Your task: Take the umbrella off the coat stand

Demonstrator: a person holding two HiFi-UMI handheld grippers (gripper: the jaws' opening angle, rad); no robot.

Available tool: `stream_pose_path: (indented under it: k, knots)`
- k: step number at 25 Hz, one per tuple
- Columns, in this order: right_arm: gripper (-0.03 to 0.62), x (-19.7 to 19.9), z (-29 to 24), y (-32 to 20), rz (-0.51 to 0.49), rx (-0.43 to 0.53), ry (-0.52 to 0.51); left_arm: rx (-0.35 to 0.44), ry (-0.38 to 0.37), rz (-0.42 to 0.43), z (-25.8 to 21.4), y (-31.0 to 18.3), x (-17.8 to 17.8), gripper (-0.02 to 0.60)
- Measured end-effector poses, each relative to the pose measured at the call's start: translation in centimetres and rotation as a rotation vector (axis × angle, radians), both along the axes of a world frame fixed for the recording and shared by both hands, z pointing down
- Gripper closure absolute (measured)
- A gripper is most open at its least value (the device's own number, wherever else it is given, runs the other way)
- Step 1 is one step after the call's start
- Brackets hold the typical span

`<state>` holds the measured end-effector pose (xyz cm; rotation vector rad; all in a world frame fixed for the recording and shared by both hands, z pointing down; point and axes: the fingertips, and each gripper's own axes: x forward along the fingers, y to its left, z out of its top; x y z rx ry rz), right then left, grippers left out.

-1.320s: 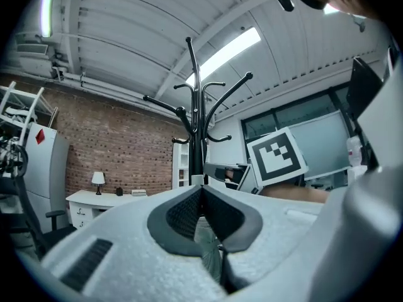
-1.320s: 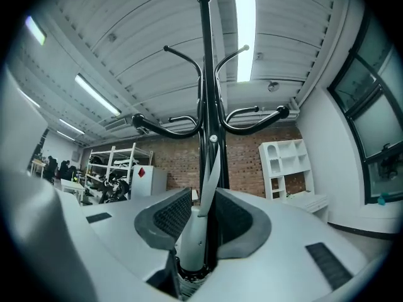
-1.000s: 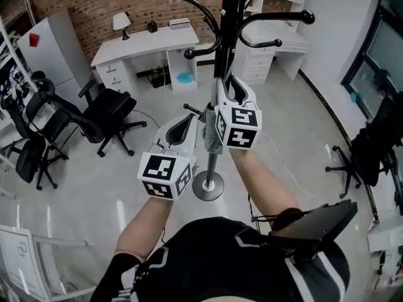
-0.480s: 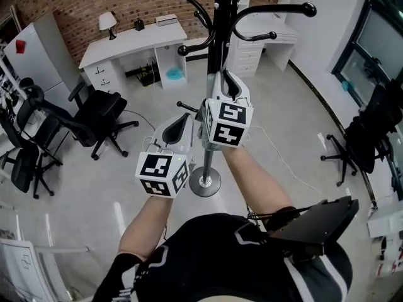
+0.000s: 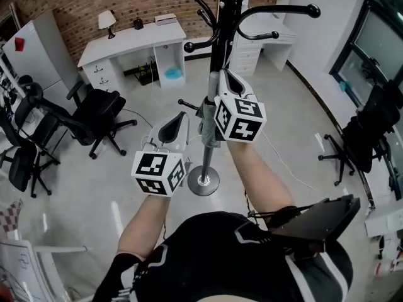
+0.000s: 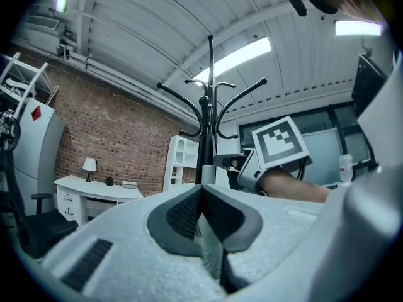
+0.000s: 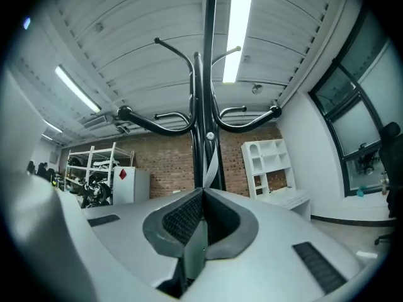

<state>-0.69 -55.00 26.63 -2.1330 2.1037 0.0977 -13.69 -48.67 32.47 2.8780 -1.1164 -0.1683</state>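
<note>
Honestly, there's not much in the way of containers. The only thing with compartments is the white shelf unit (image 7: 267, 165) by the brick wall (image 7: 164, 162), and whatever sits on its lower shelves is too small for me to make out. Same goes for the teal thing (image 5: 172, 73) tucked in the knee gap of the white desk (image 5: 132, 39). I can't tell if it's a bin.

On to the hands. My left forearm (image 5: 148, 222) and right forearm (image 5: 261, 172) both reach forward from the body toward the black coat stand (image 5: 225, 24), with the grippers roughly level. The right gripper (image 7: 203, 192) is the higher one, right up against the pole. Its jaws are closing, with a flat grey bit of the umbrella (image 5: 207, 126) squeezed between the pads. The left gripper (image 6: 201, 190) sits lower and left of the pole. Its jaws are clenched too, with folded blue-grey fabric pinched in the gap behind the tips — looks like the umbrella's canopy to me.

The umbrella itself is grey and furled, hanging upright along the pole, below the curved hooks (image 5: 277, 11) and well above the round base (image 5: 203, 181). In the right gripper view a pale strip of it runs up the pole toward the hooks. So it's on the stand — not off yet. A black office chair (image 5: 104, 109) stands well off to the left.
</note>
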Motion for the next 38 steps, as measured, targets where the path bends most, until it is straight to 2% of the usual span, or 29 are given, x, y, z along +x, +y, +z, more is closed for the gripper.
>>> stream_pose_path:
  k: [14,38]
  knots:
    - [0.585,0.1,-3.0,2.2,-0.065,0.069,0.006,0.028,-0.007,-0.009,-1.2,1.9,-0.1,0.575]
    - [0.585,1.8,-10.2,4.4,-0.212,0.193,0.0,0.031,-0.035,-0.098,-1.7,5.0,0.9,0.575]
